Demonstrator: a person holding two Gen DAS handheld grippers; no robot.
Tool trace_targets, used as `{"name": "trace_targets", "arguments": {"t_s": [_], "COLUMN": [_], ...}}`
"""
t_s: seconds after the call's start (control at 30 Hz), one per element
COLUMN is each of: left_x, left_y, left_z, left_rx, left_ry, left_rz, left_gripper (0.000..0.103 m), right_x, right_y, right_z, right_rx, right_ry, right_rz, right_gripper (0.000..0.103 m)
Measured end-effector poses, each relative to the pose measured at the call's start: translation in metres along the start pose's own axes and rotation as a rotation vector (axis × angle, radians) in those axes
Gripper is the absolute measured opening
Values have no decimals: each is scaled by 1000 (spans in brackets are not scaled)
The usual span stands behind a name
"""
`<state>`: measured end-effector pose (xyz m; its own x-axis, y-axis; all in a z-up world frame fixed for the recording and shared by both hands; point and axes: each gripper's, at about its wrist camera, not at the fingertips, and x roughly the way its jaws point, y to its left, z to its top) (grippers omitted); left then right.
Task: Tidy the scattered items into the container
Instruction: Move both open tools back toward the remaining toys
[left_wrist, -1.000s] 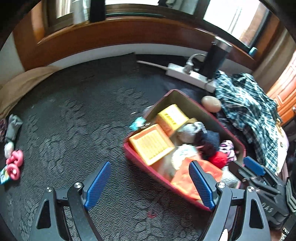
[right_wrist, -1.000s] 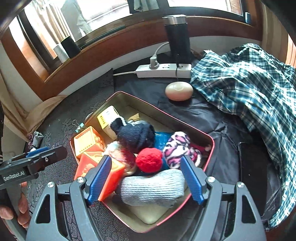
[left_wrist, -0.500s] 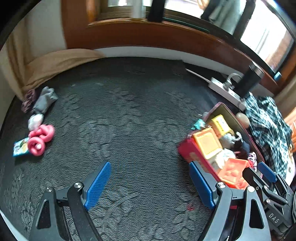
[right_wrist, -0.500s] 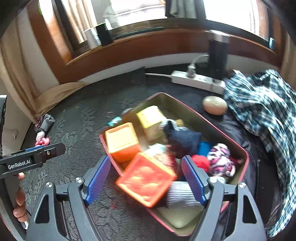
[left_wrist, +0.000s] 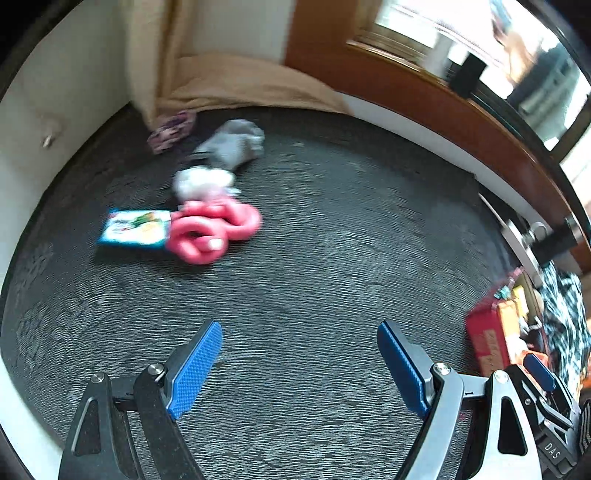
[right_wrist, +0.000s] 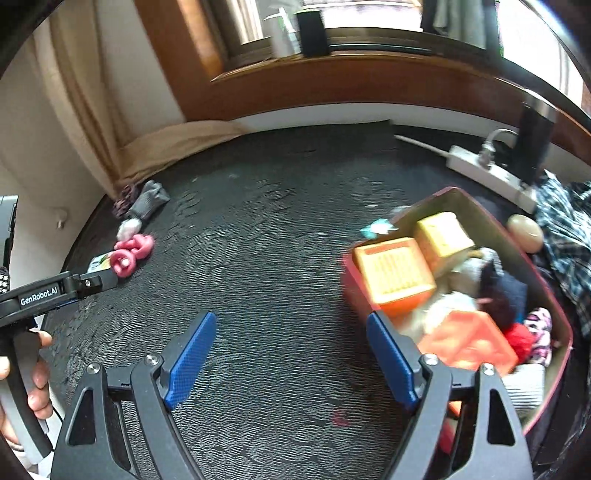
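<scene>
A red box (right_wrist: 550, 295) holds orange and yellow cubes, socks and soft toys; it also shows at the right edge of the left wrist view (left_wrist: 480, 339). Scattered on the dark mat lie a pink ring toy (left_wrist: 210, 227) (right_wrist: 131, 253), a small picture card (left_wrist: 135, 229), a white soft item (left_wrist: 203, 181), a grey sock (left_wrist: 232, 146) and a purple patterned sock (left_wrist: 171, 127). My left gripper (left_wrist: 299, 365) is open over bare mat, short of the pink toy. My right gripper (right_wrist: 288, 360) has its jaws opening with nothing between them, left of the box.
A white power strip (right_wrist: 491, 177) with a dark cylinder (right_wrist: 533, 144) stands at the back right. A plaid shirt (right_wrist: 569, 229) and a beige oval object (right_wrist: 524, 229) lie beside the box. A beige curtain (right_wrist: 177, 144) pools at the back left under a wooden sill.
Both grippers swung left, away from the box and toward the scattered items. The box slid to the right in both views; the pink toy and socks are now near the middle of the left wrist view.
</scene>
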<state>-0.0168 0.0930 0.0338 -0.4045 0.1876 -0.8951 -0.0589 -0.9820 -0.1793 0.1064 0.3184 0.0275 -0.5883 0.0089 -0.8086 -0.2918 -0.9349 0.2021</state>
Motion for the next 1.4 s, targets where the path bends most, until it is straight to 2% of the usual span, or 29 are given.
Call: {"name": "trace_targets", "arguments": {"t_s": [0.37,0.47,0.67,0.83,1.03,1.4], "left_x": [14,20,30,46,68,98], "left_y": [97,123,152,161,165,151], "left_z": [9,13,26,38,50,58], "left_rx": [-65,-58,-7,90,265,602], "left_ry": [23,33,33,35,46,72], "left_rz": [91,81,108,151,201,155], "left_gripper": [88,88,88,88,88,88], "right_x": [36,46,63,74,85,97], "right_y": [63,74,91,100,104,108], "right_z": [-7,-5,-4,-5,-4,-7], "right_rx": [-50,-54,-49,-45,-29,8], "right_ry": [89,106,144,172,193,226], "right_rz": [56,57,46,31,1,-37], "right_gripper": [86,86,86,86,86,86]}}
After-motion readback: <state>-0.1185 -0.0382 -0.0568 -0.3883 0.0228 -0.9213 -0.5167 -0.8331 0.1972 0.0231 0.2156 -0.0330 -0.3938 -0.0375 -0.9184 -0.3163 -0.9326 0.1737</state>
